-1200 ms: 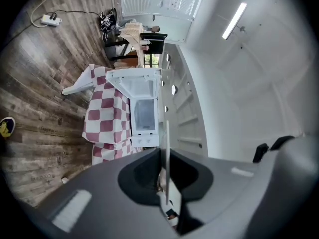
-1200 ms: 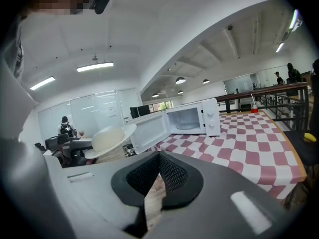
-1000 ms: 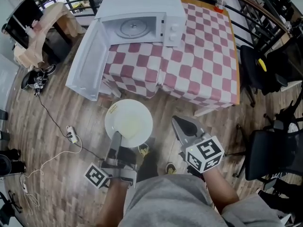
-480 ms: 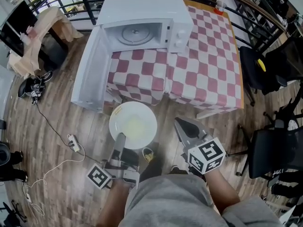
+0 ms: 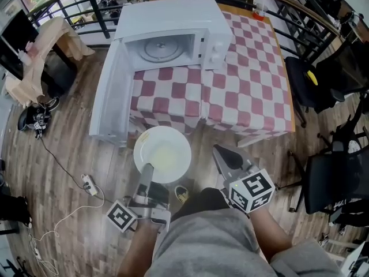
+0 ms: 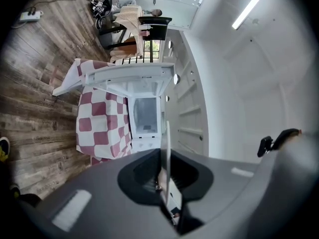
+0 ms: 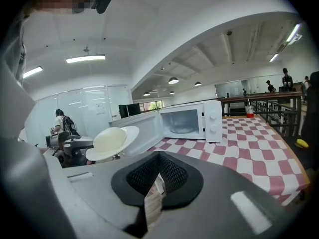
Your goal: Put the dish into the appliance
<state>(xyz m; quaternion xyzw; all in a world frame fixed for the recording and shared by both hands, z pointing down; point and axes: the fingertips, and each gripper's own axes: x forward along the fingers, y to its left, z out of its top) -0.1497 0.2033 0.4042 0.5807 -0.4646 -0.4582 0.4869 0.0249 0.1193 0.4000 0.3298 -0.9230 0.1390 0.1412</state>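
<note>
pinching left claw [image 5: 147,168] tight on dish [image 5: 162,153] rim, holding dish out near open oven door [image 5: 109,97]. holding right claw [image 5: 221,152] closed, empty. risking dish tipping from one-edge grip, or bumping door.

glossy dish [image 5: 162,154], cloth tablecloth [image 5: 248,91], wood-plank floor [image 5: 63,146]

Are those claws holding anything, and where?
The left gripper pinches the white plate by its near rim, edge-on between its jaws. The right gripper holds nothing.
</note>
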